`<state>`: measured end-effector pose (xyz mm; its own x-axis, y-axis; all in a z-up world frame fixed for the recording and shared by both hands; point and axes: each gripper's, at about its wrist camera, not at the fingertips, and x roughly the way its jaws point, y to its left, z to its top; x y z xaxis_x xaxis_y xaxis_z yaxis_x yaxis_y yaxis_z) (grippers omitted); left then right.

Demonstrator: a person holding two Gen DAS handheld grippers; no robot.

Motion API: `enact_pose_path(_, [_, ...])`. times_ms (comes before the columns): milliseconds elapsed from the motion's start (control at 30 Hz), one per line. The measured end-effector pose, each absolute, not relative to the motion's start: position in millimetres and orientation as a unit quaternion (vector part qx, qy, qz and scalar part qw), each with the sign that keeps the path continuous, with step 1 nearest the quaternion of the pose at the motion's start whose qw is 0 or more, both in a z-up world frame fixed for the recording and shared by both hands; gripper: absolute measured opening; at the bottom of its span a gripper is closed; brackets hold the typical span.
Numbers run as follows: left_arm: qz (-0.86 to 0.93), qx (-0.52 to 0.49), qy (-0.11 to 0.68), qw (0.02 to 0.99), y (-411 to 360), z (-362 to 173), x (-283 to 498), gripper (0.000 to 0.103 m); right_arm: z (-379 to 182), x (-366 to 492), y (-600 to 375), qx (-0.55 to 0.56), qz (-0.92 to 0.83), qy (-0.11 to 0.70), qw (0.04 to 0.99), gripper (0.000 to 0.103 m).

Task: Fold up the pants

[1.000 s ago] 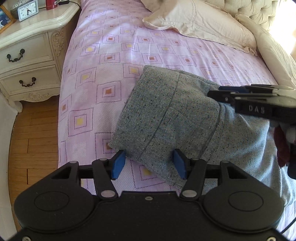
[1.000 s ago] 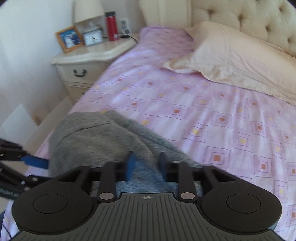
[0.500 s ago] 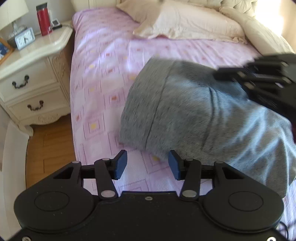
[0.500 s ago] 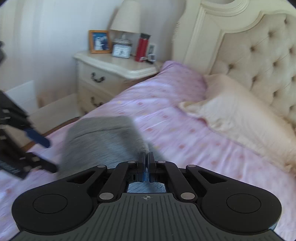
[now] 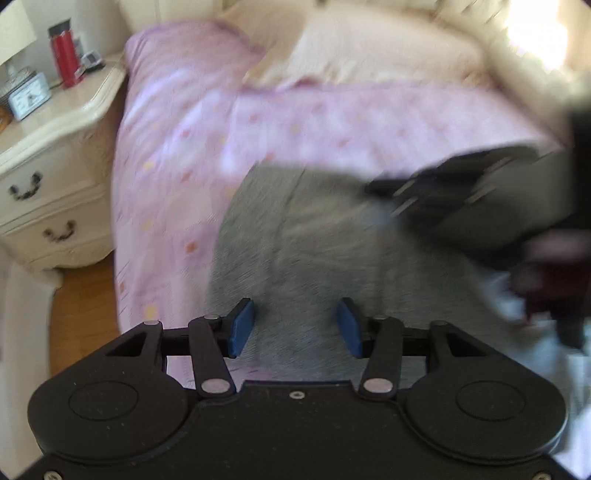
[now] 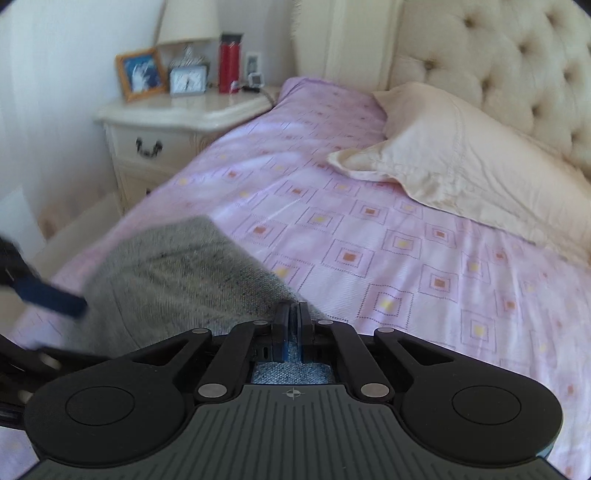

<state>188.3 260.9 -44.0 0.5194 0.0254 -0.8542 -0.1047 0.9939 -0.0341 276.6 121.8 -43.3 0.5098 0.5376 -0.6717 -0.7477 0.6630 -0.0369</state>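
Grey pants (image 6: 177, 273) lie bunched on the bed (image 6: 406, 258); your right gripper (image 6: 293, 317) pinches them with closed jaws, your left gripper (image 5: 293, 326) gapes empty. Thin pinch, it may slip and unfold.

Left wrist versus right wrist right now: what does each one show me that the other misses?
Only the left wrist view shows the wooden floor, the left gripper wide open over the gray pants, and the nightstand's lower drawer. It is motion-blurred.

Only the right wrist view shows the tufted headboard, the framed photo, the lamp, and the right gripper shut on the pants' edge.

Both show the pants, pink bedspread, pillow, nightstand, clock and red bottle.
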Motion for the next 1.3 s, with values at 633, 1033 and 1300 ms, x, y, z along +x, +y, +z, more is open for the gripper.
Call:
enact_pose_path(633, [-0.01,0.02,0.464,0.886,190.4,2.9,161.1,0.055,17.5,97.5,-72.5,0.013,0.269,0.293,0.918,0.025])
enact_pose_path(1033, [-0.037,0.095,0.512,0.853,124.8,-39.5,176.5,0.06,-42.2,86.2,-57.2,0.038,0.24,0.396,0.885,0.025])
enact_pose_path(1300, [-0.048,0.118,0.539,0.832,122.9,-48.8,186.8,0.062,-61.7,105.2,-45.0,0.002,0.237,0.416,0.878,0.025])
